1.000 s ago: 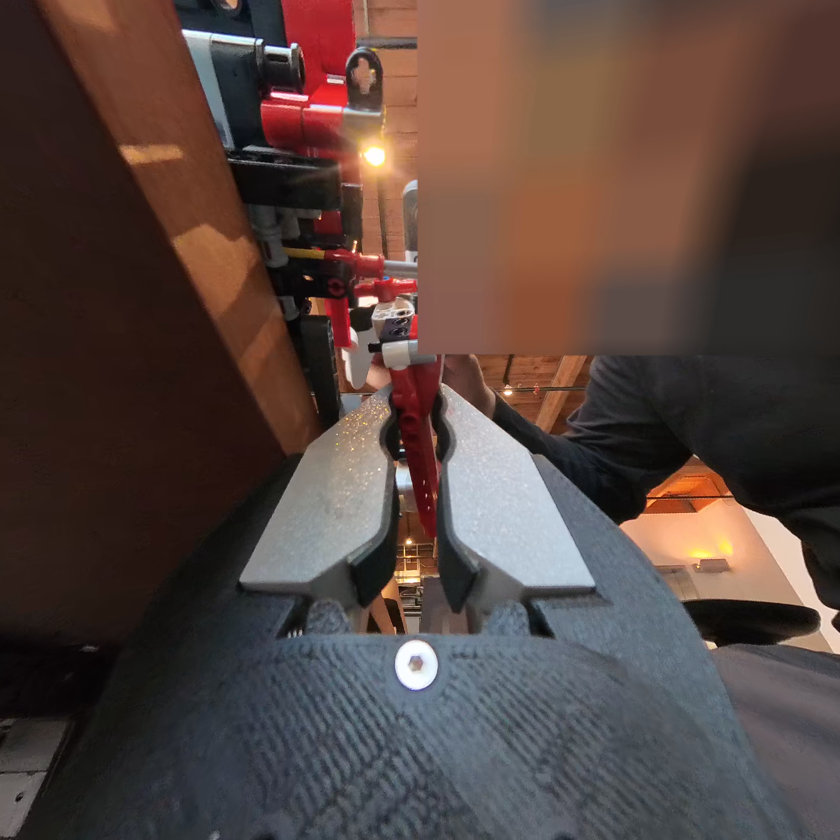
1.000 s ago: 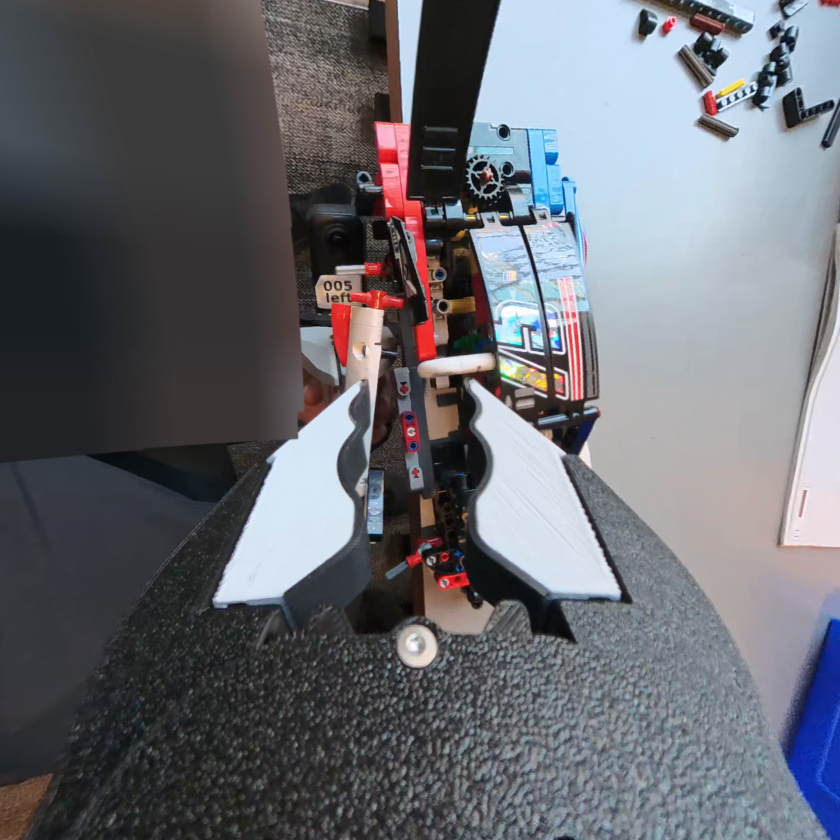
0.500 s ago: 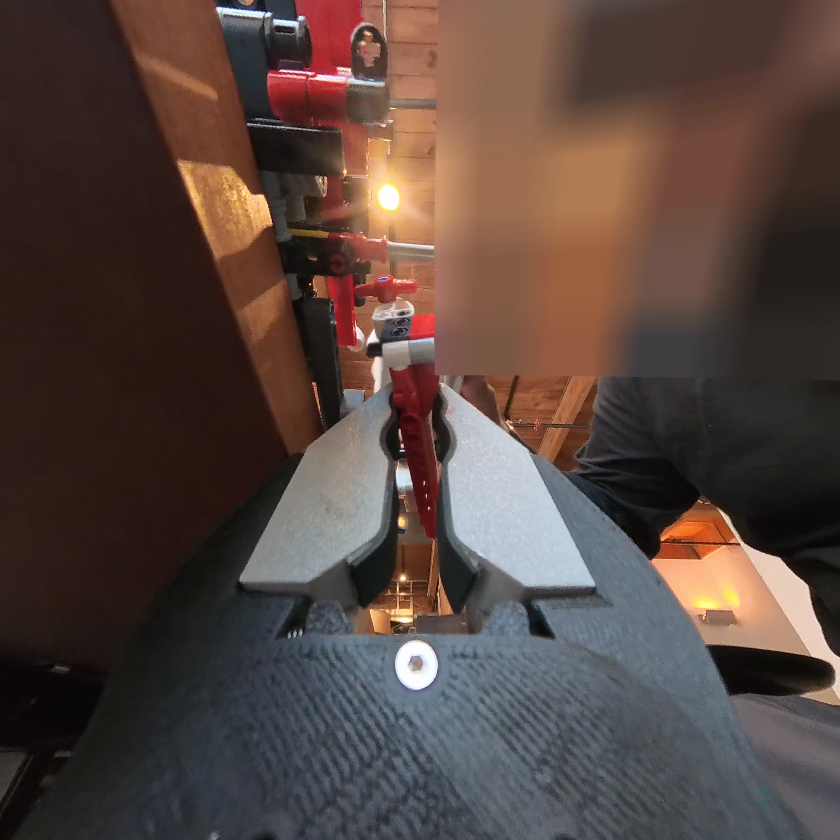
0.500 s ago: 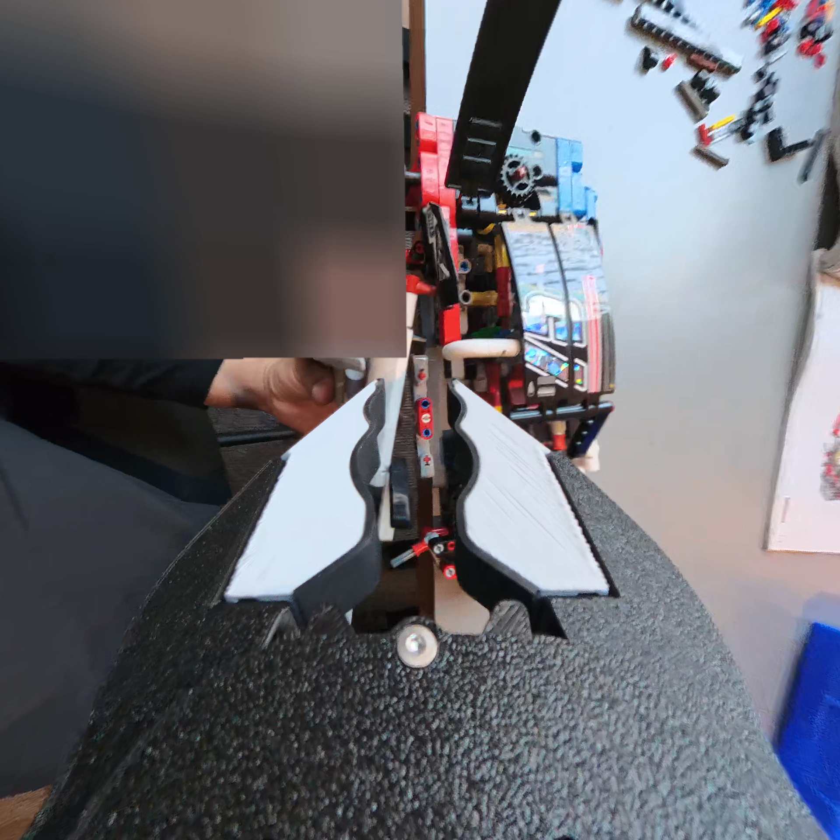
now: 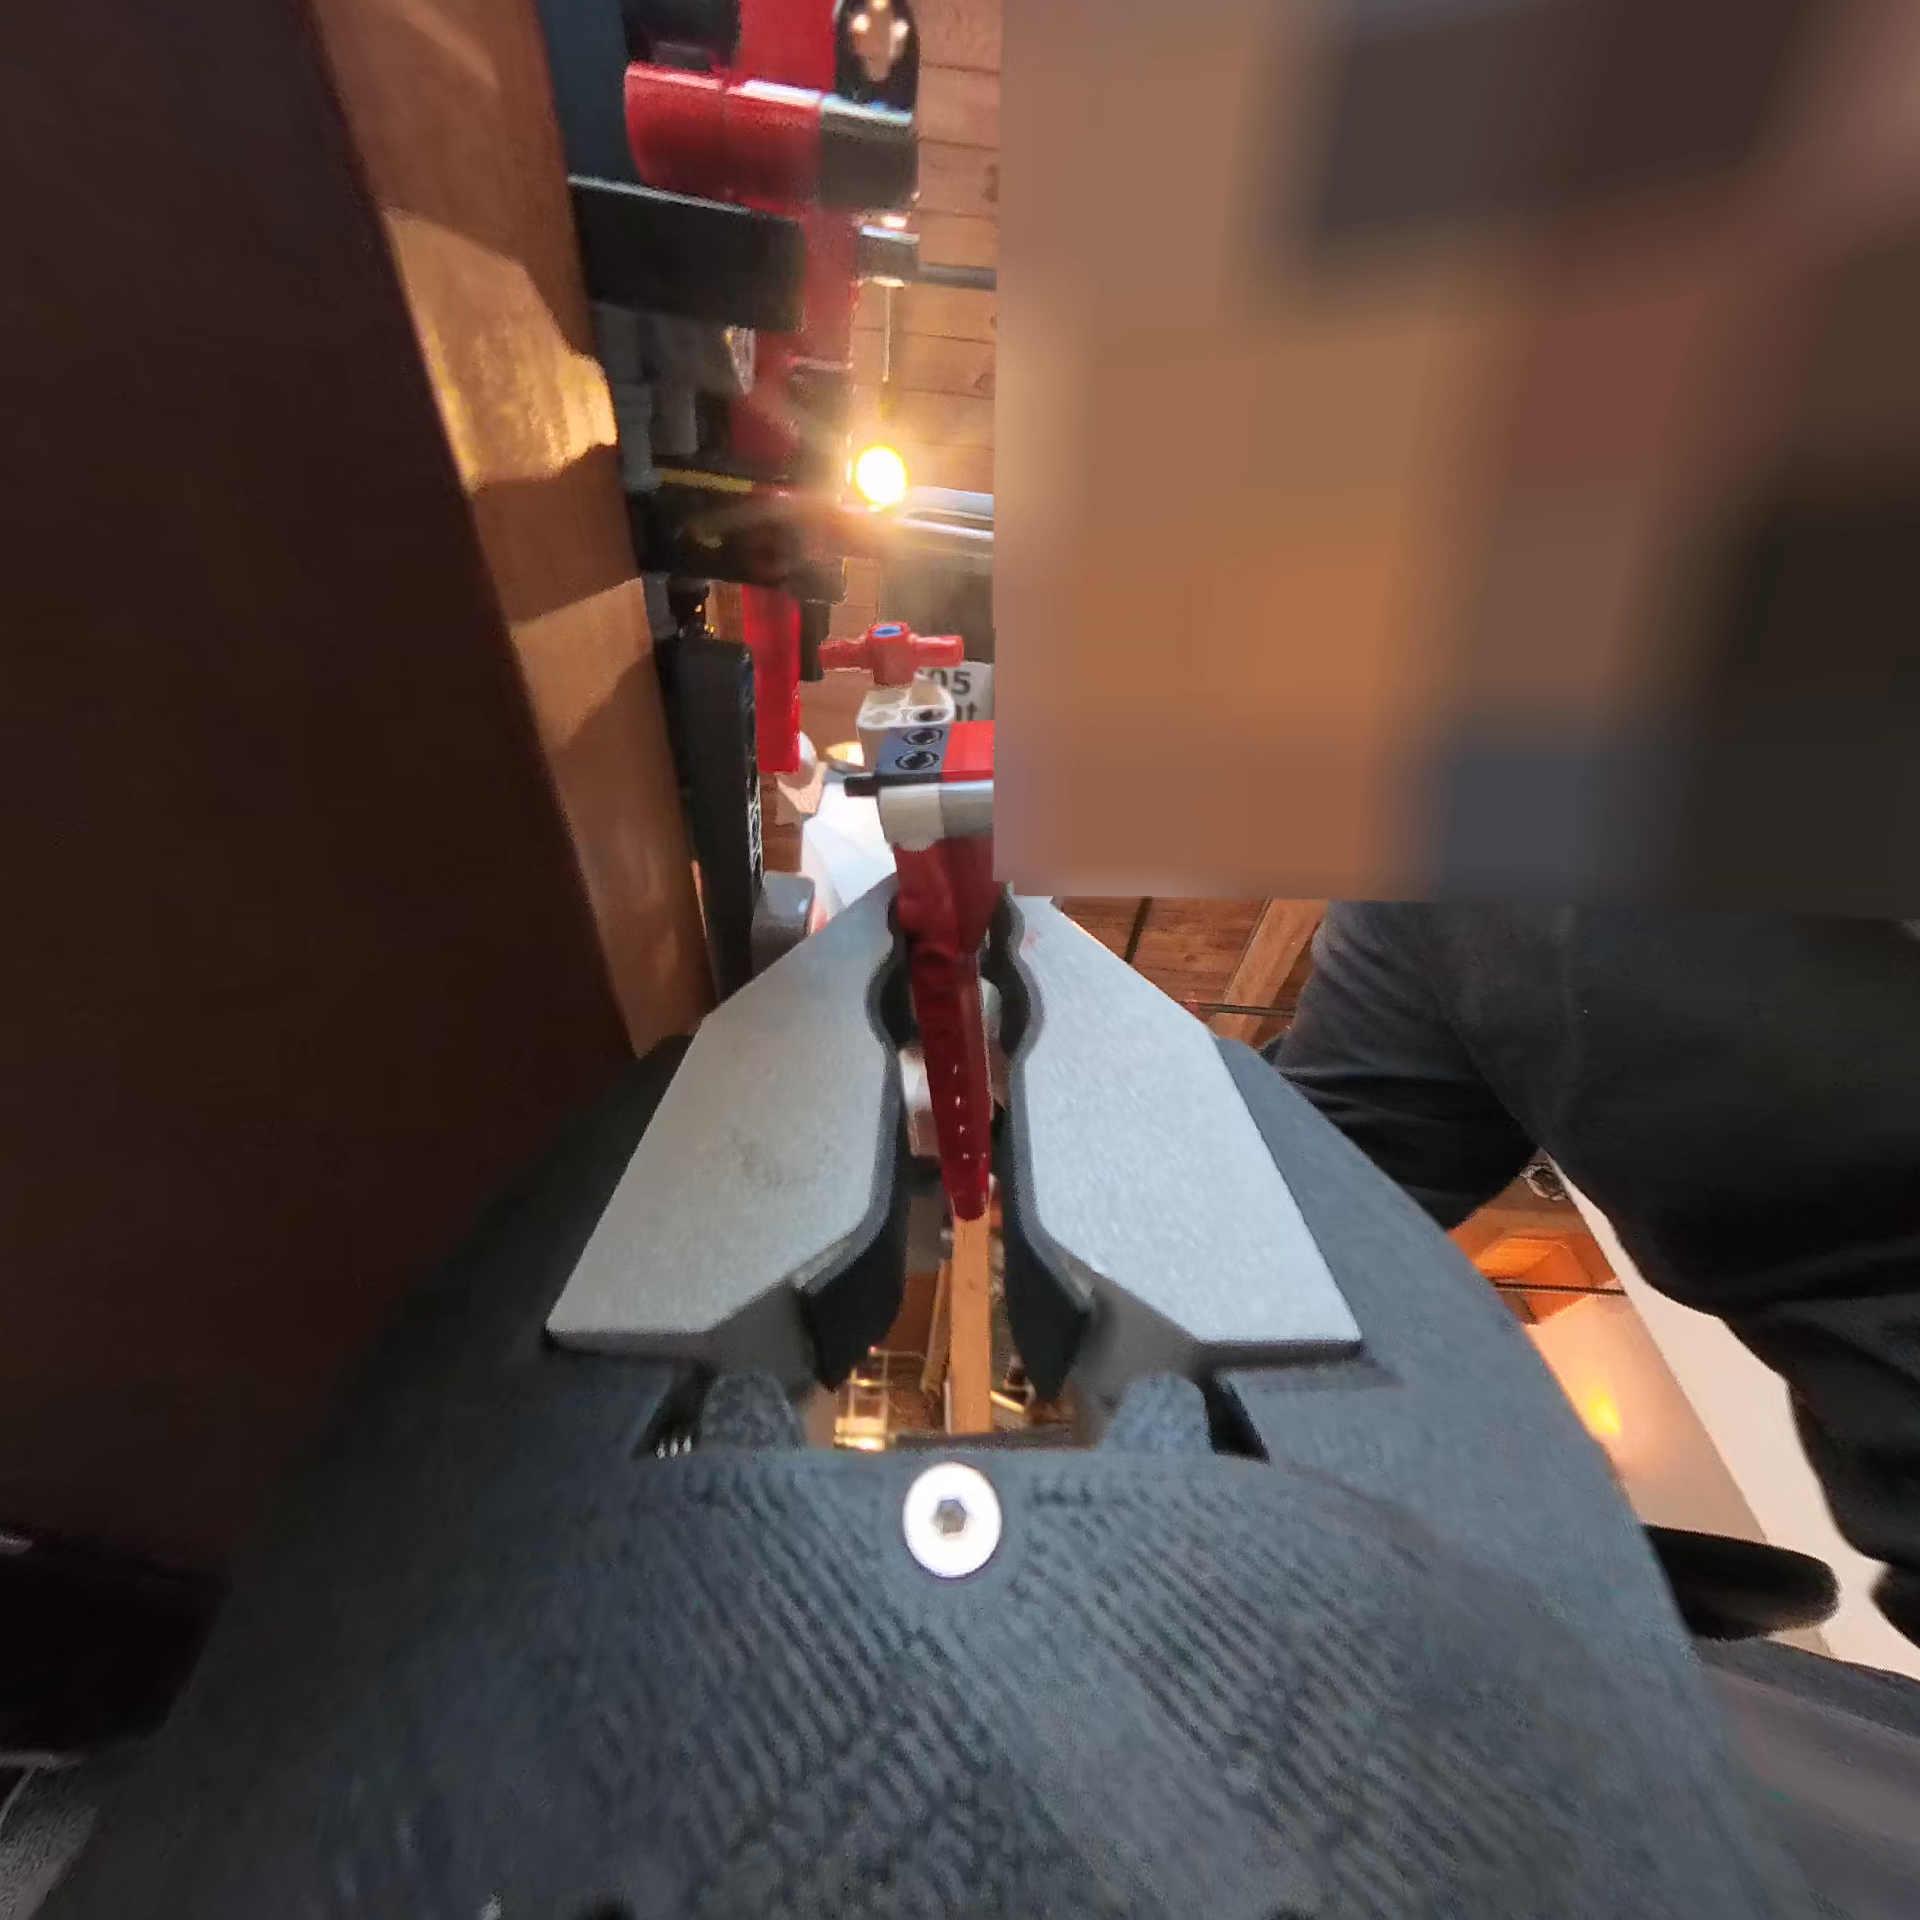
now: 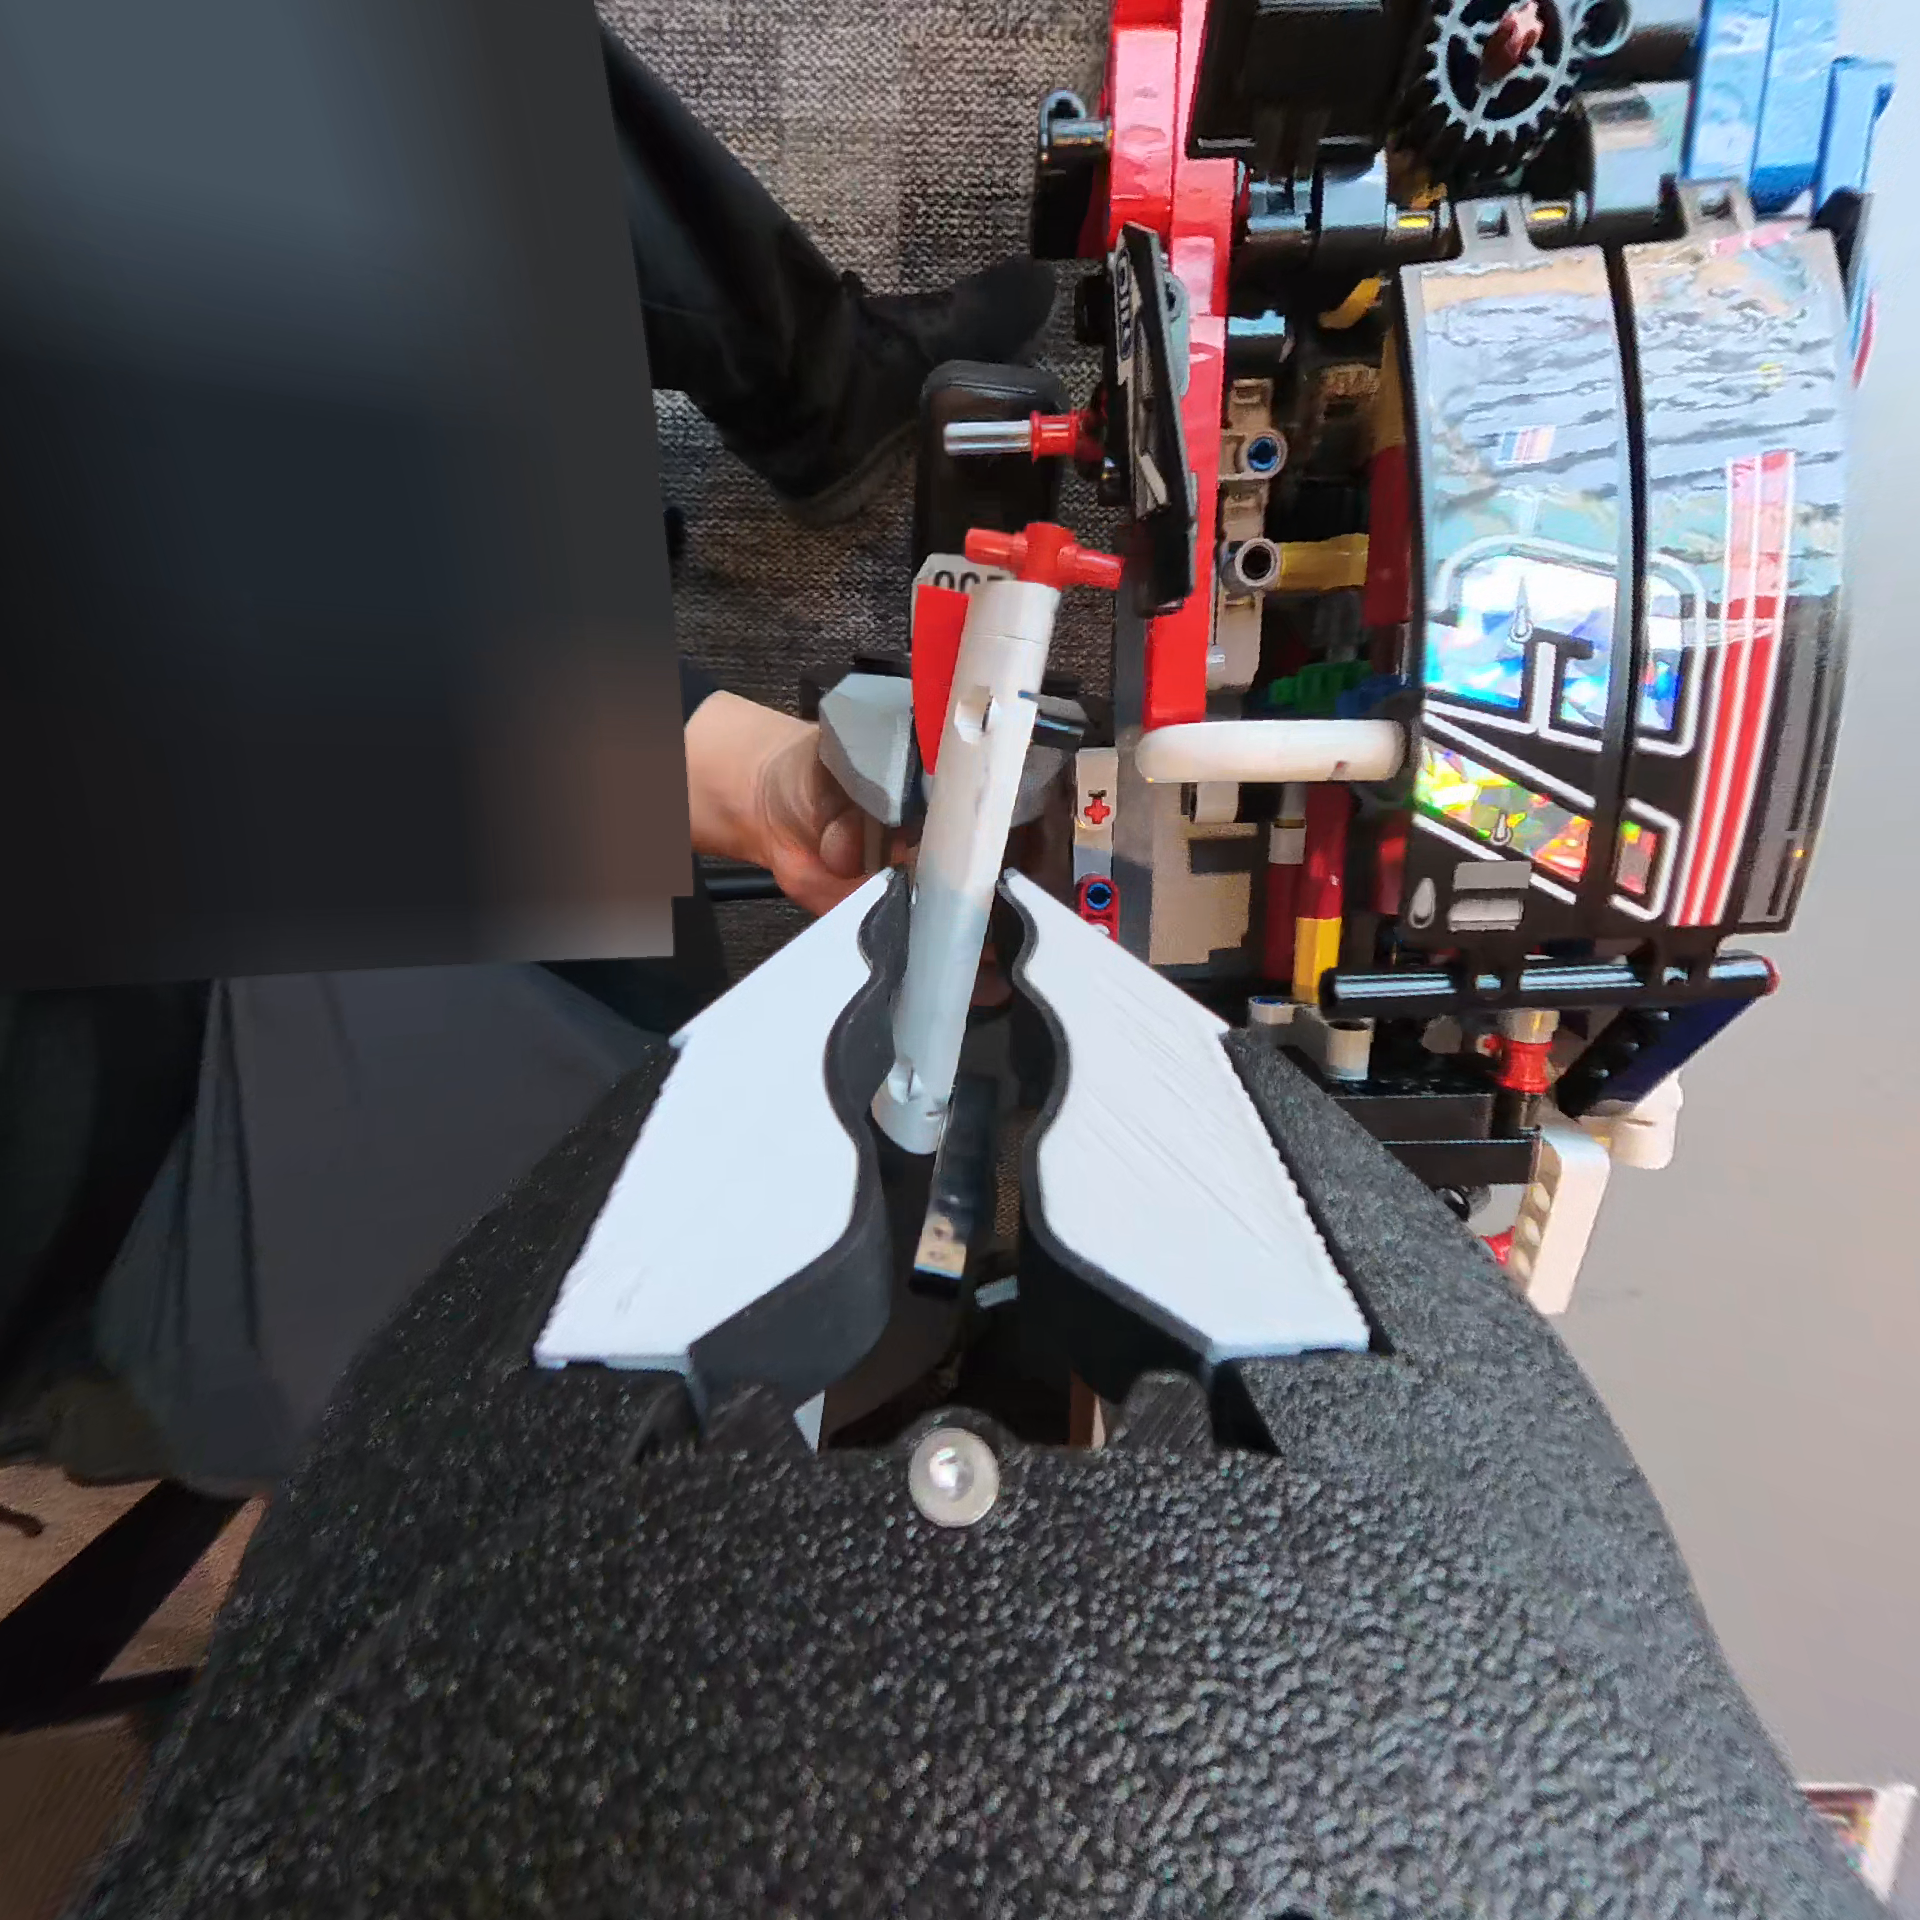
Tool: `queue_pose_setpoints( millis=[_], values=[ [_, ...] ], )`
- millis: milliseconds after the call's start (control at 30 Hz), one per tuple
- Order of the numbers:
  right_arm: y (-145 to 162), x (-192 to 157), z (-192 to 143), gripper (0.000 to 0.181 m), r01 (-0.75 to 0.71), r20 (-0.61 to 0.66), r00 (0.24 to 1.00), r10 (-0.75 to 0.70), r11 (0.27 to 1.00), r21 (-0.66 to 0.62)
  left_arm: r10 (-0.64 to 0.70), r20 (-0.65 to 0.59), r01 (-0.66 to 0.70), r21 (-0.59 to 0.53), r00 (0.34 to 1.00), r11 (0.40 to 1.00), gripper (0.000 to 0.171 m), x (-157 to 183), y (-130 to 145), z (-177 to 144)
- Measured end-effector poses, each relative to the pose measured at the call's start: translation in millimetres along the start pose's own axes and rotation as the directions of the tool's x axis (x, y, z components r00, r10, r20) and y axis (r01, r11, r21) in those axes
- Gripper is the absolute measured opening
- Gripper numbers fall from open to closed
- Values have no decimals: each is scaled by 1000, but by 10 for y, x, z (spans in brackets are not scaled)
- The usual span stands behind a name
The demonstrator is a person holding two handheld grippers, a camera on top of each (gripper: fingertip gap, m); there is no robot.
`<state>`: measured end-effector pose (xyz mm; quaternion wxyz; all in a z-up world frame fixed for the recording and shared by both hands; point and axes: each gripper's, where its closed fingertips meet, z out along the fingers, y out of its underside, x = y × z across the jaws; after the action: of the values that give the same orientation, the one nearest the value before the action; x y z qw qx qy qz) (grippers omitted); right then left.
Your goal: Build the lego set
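My left gripper (image 5: 948, 914) is shut on a dark red beam (image 5: 951, 1049) of a small sub-assembly with grey, blue and red pieces (image 5: 920, 753). In the right wrist view the same sub-assembly shows as a long white panel (image 6: 971, 831) topped by a red axle connector (image 6: 1042, 556). My right gripper (image 6: 951, 894) is shut on that panel. The left gripper's grey fingers (image 6: 868, 753) hold it from the far side. The large model (image 6: 1558, 623), red, black and blue with stickered curved panels, stands on the table just right of the sub-assembly; it also shows in the left wrist view (image 5: 727, 156).
The pale table top (image 6: 1766, 1403) carries the model at its edge; its wooden side (image 5: 468, 623) fills the left of the left wrist view. A person's hand (image 6: 769, 800) and dark sleeve (image 5: 1610, 1091) are close by. Grey carpet (image 6: 883, 208) lies below. Only a small space, under 4 cm, lies between the two pairs of fingers.
My right gripper has moved left from the model's base to the sub-assembly and shut on the white panel. The left gripper keeps its hold on the red beam and has shifted slightly.
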<state>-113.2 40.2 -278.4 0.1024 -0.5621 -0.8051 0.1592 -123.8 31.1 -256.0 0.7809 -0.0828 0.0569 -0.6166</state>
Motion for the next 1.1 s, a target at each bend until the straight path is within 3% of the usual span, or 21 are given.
queue_pose_setpoints(
  millis=[267,467,600,767,833,1100],
  values=[
    [-23,-2,24,5,-1,41,999,1,1000,-8,2,29,2,-146,1000,989,16,-48,64,-84],
    [-76,-23,10,6,-32,70,997,30,999,22,-22,43,30,-187,999,982,15,-57,63,-120],
    [-183,-106,-41,5,-107,153,984,93,990,87,-23,22,27,-217,999,976,15,-22,92,-135],
    [-130,-80,23,6,-198,187,965,181,977,74,-25,-12,21,-267,1000,963,16,58,179,-61],
    [-129,-105,29,6,-212,212,958,194,975,68,-11,-18,6,-260,1000,966,6,69,180,-60],
    [-105,-72,-6,6,-191,193,964,183,981,24,-51,-11,47,-233,999,971,11,46,132,-74]
  ],
)
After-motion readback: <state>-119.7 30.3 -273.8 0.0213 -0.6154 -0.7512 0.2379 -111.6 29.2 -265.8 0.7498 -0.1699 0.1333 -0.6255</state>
